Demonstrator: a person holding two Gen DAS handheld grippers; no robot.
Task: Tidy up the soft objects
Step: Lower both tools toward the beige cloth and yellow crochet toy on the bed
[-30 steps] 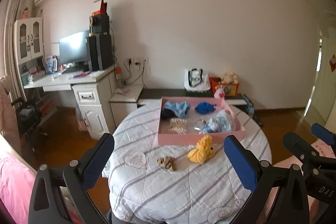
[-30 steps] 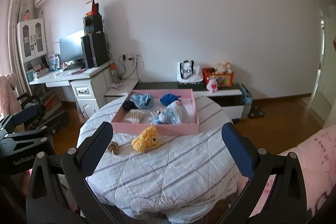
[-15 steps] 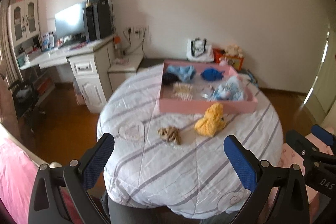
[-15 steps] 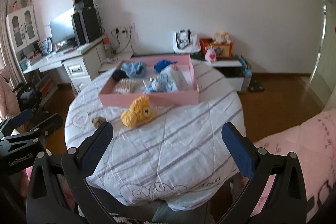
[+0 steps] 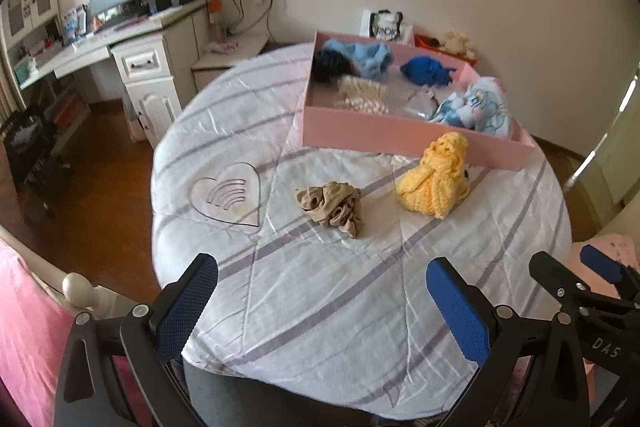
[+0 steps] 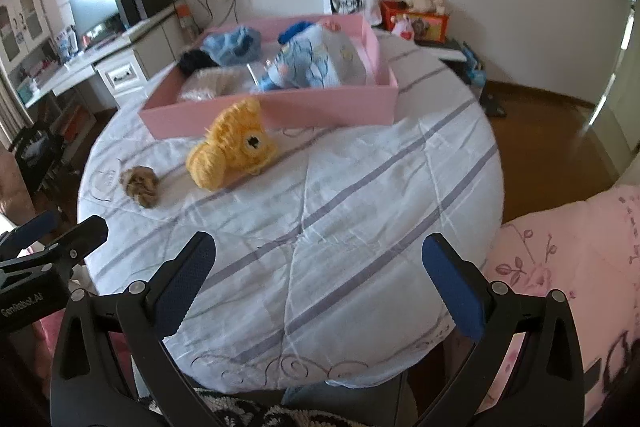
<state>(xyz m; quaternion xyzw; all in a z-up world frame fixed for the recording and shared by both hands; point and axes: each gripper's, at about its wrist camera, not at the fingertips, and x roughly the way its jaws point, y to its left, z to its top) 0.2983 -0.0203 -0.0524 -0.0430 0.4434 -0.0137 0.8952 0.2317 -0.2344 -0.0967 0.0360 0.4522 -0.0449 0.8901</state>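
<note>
Both sets of tongs wide open, gripping nothing. Left tongs [image 5: 320,301] hovering over the near edge of the round counter [image 5: 320,307], right tongs [image 6: 320,283] likewise, blue pads spread apart. Out on the striped cloth: crumpled beige stocking [image 5: 331,203] lying loose, yellow knitted toy [image 5: 434,179] just beside it on the right, nearly against the front wall of the pink box [image 5: 400,135]. Inside the box already: light blue knit, dark blue knit, black piece, cream piece, blue-and-white printed cushion. Readable writing: "GenRobot.AI" on the left tongs body in the right wrist view, "DAS" on the right tongs body in the left wrist view. Heart outline stitched into the cloth at left.
</note>
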